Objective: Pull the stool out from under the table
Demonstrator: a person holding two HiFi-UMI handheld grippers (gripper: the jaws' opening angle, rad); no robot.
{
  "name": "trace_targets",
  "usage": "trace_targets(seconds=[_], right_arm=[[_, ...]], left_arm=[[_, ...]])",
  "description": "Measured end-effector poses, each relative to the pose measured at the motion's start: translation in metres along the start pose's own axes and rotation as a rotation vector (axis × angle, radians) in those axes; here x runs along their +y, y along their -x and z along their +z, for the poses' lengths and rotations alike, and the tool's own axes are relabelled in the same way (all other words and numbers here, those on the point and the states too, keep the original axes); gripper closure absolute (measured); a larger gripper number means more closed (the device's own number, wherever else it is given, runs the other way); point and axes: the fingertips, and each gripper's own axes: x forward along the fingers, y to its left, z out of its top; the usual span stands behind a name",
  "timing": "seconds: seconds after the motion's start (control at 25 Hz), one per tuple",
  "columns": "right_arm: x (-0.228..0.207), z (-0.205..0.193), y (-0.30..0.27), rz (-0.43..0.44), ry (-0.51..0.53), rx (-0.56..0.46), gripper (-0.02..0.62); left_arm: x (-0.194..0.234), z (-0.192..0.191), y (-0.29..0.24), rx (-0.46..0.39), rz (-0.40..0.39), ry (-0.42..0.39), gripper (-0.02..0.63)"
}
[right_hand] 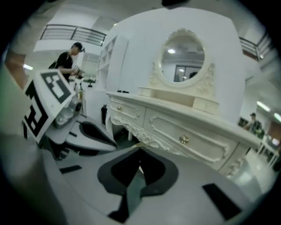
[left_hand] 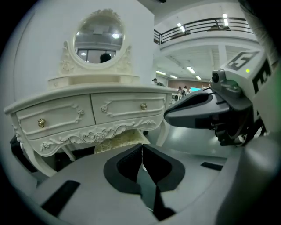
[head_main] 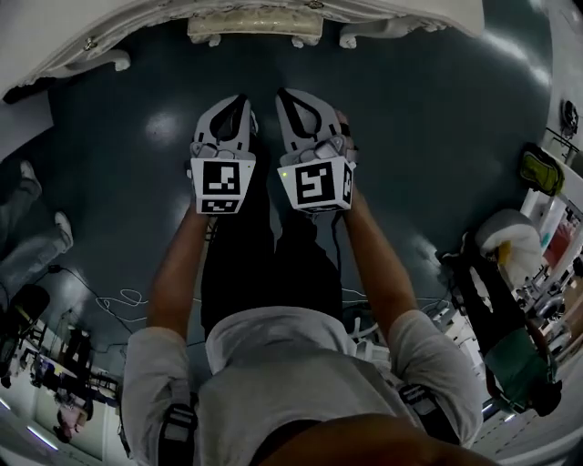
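Note:
A cream carved dressing table (head_main: 273, 11) with a round mirror (left_hand: 99, 37) stands ahead of me. Under it sits the stool (head_main: 255, 25), its pale patterned cushion (left_hand: 120, 139) showing below the carved apron. My left gripper (head_main: 239, 102) and right gripper (head_main: 284, 96) hang side by side above the dark floor, short of the stool and apart from it. Both are shut with nothing between the jaws. In the left gripper view the shut left gripper (left_hand: 142, 151) points at the cushion; in the right gripper view the right gripper (right_hand: 139, 159) points at the table's apron (right_hand: 145, 137).
Drawers with brass knobs (left_hand: 41, 122) (right_hand: 184, 139) front the table. Curved table legs (head_main: 100, 62) (head_main: 383, 33) flank the stool. Cables (head_main: 118, 300) lie on the dark floor at left. A person (right_hand: 68, 59) stands far left; clutter (head_main: 519, 273) lines the right side.

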Motion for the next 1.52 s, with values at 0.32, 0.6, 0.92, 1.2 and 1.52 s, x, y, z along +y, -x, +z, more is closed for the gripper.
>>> trace_targets(seconds=[0.32, 0.6, 0.92, 1.2, 1.52], right_arm=[[-0.016, -0.066, -0.063, -0.062, -0.044, 0.068, 0.581], [-0.023, -0.090, -0.098, -0.060, -0.171, 0.092, 0.581], [-0.037, -0.104, -0.140, -0.061, -0.195, 0.092, 0.581], [-0.074, -0.124, -0.156, -0.100, -0.276, 0.119, 0.581], [-0.096, -0.168, -0.173, -0.090, -0.277, 0.179, 0.369]], left_arm=[[0.048, -0.055, -0.043, 0.050, 0.067, 0.099, 0.597], [0.063, -0.081, -0.079, 0.081, 0.049, 0.097, 0.597], [0.102, -0.087, -0.122, 0.075, 0.056, 0.173, 0.597], [0.131, -0.091, -0.154, 0.166, 0.066, 0.076, 0.597], [0.183, -0.123, -0.188, 0.258, 0.113, -0.004, 0.499]])
